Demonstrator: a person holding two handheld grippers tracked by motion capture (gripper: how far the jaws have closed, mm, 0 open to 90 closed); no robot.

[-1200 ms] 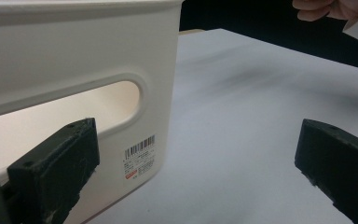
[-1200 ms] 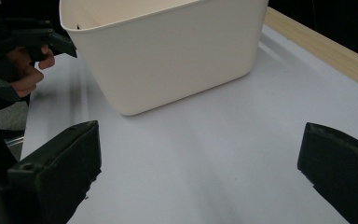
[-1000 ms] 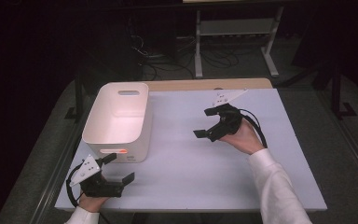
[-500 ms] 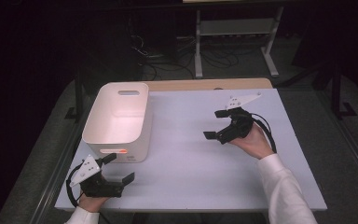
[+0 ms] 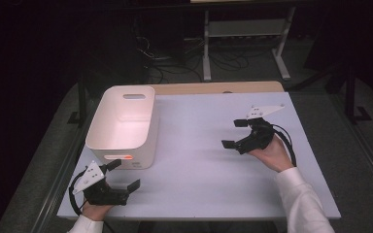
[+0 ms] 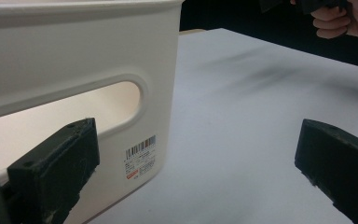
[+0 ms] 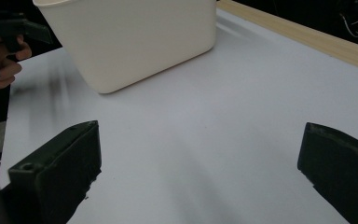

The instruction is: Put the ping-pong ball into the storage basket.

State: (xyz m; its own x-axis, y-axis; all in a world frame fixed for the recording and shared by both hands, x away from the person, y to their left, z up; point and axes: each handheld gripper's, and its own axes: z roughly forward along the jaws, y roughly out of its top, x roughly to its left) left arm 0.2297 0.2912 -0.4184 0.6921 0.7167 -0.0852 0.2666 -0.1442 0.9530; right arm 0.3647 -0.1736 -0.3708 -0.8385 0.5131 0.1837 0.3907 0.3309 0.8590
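High view, smooth white plastic bin [image 5: 121, 127] with slot handles, matte table [image 5: 199, 160], left gripper [image 5: 125, 174] and right gripper [image 5: 234, 133] both spread wide

White bin [image 5: 126, 124] w/ barcode label; black tongs [image 5: 124, 176].

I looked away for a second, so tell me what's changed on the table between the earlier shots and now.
The right gripper moved rightward and a little toward the person, away from the white bin, its jaws open and empty throughout. Nothing was grasped or released. The left gripper stayed open near the bin's front corner, and the bin kept its place on the table.
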